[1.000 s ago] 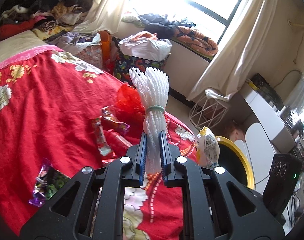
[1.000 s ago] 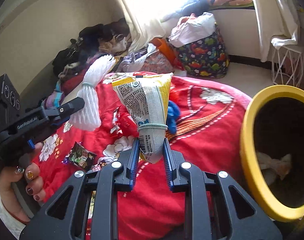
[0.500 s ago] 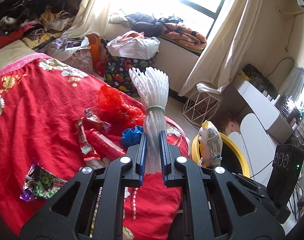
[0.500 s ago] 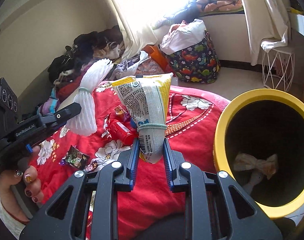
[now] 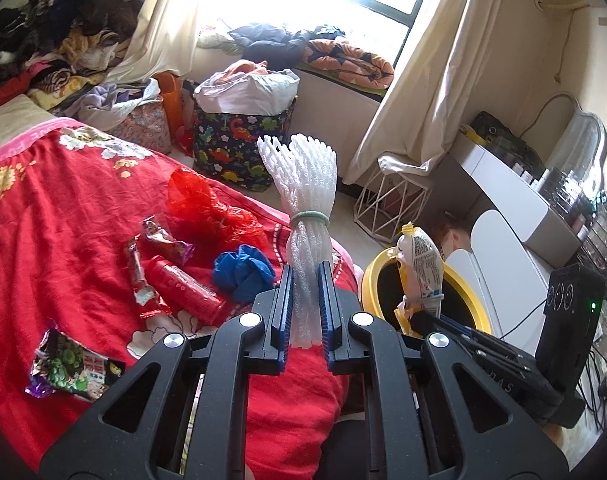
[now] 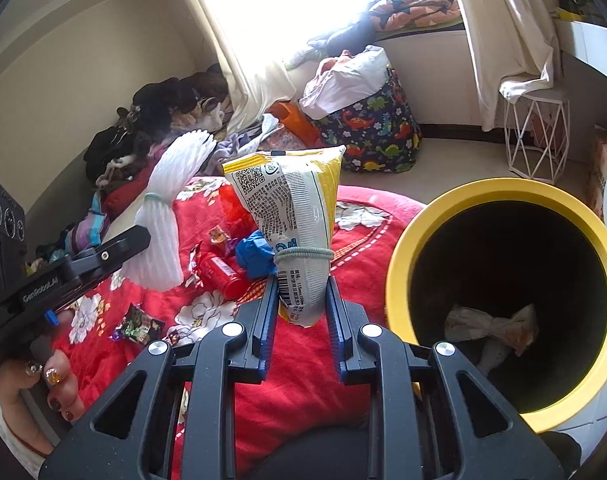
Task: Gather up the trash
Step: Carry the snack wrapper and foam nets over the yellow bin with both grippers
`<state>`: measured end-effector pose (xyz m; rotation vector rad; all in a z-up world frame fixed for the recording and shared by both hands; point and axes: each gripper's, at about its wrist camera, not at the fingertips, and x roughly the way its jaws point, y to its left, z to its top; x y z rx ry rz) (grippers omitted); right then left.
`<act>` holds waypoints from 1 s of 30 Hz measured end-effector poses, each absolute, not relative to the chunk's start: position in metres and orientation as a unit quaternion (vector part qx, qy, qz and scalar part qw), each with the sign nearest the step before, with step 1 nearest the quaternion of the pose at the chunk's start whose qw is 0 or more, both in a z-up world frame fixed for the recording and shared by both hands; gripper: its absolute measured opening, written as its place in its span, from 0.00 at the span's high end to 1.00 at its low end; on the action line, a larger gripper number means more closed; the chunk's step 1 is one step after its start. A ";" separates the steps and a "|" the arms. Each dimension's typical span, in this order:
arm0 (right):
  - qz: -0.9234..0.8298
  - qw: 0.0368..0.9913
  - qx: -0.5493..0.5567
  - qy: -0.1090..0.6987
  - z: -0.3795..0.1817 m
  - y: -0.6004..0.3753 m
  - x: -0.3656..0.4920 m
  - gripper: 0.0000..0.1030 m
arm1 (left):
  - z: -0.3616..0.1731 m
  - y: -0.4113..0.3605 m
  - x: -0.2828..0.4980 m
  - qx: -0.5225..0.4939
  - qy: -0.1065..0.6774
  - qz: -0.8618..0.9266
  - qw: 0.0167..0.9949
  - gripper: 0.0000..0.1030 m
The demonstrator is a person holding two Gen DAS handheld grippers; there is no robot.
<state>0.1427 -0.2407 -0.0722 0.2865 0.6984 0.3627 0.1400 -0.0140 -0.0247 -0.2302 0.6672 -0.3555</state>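
The left hand-held gripper [image 5: 306, 304] is pinching a white foam net sleeve [image 5: 309, 216] near its lower end, its pads pressed close on the squashed mesh. The sleeve is standing up out of the jaws toward twelve o'clock, cinched by a pale green band and fanning open above it. It is looking very light, soft and springy; a hold on the bunched part below the band is probably suiting it best, since the flared top would simply collapse.

The right hand-held gripper [image 6: 302, 312] is pinching a yellow-and-white snack bag [image 6: 293, 220] by its bottom edge, jaws partly apart around the crumpled foil. The bag is printed with small text and a square code, and is also banded with a green loop. It is appearing nearly empty, thin, crinkly and likely slippery, so a grip across the folded end seems wise.

In the right wrist view the yellow bin [image 6: 399, 248] is lying at about three o'clock of the bag, its dark inside holding crumpled paper. Both pieces are hanging short of the opening, not over it. More wrappers, a red bottle [image 5: 183, 288] and a blue wad [image 5: 243, 272] are lying on the red bedspread [image 5: 55, 240].
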 end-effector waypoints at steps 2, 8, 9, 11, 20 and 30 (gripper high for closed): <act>0.171 0.915 0.140 0.338 -0.072 -0.244 0.142 0.78 | -0.025 -0.017 0.139 -0.110 0.325 -0.176 0.923 0.92; 0.160 0.919 0.139 0.333 -0.070 -0.253 0.141 0.78 | -0.026 -0.022 0.139 -0.105 0.326 -0.181 0.922 0.92; 0.159 0.919 0.139 0.332 -0.070 -0.253 0.141 0.78 | -0.026 -0.023 0.138 -0.103 0.326 -0.182 0.922 0.92; 0.155 0.921 0.138 0.331 -0.070 -0.255 0.141 0.78 | -0.026 -0.024 0.138 -0.103 0.326 -0.183 0.922 0.92; 0.134 0.923 0.147 0.328 -0.072 -0.265 0.138 0.78 | -0.028 -0.032 0.137 -0.094 0.326 -0.192 0.921 0.92; 0.106 0.926 0.157 0.327 -0.073 -0.283 0.138 0.78 | -0.030 -0.049 0.134 -0.083 0.328 -0.207 0.918 0.92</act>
